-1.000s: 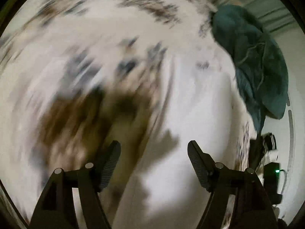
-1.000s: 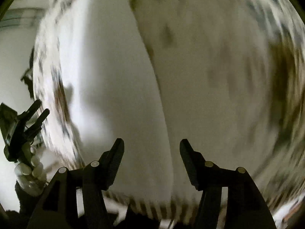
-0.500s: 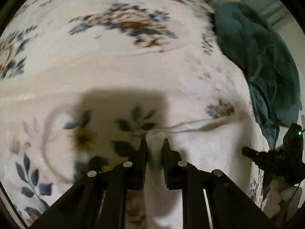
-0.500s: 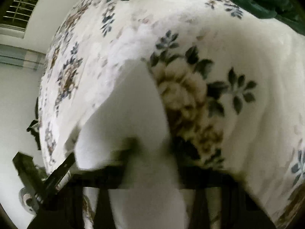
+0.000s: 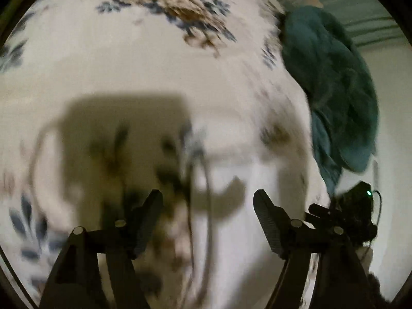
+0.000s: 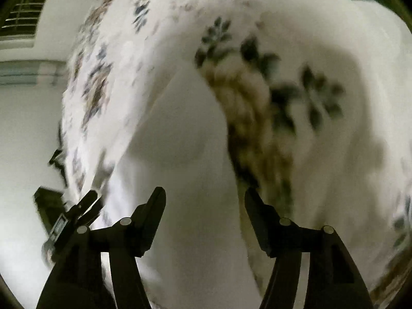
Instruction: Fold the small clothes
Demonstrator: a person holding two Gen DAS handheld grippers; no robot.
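A small white garment [image 5: 247, 219] lies flat on a floral bedspread [image 5: 154, 77]; it also shows in the right wrist view [image 6: 180, 154]. My left gripper [image 5: 208, 206] is open and empty, just above the garment's left edge. My right gripper [image 6: 204, 203] is open and empty, over the garment's right side. The other gripper shows at the right edge of the left wrist view [image 5: 345, 219] and at the left edge of the right wrist view [image 6: 74, 213]. Both views are blurred.
A crumpled dark teal garment [image 5: 334, 90] lies on the bedspread at the far right, near its edge. The bedspread [image 6: 309, 103] drops off toward a white wall and a window [image 6: 23, 18] at left.
Both grippers were shut on the white garment half a second ago; they have since opened and let it go. The cloth now lies on the bedspread.
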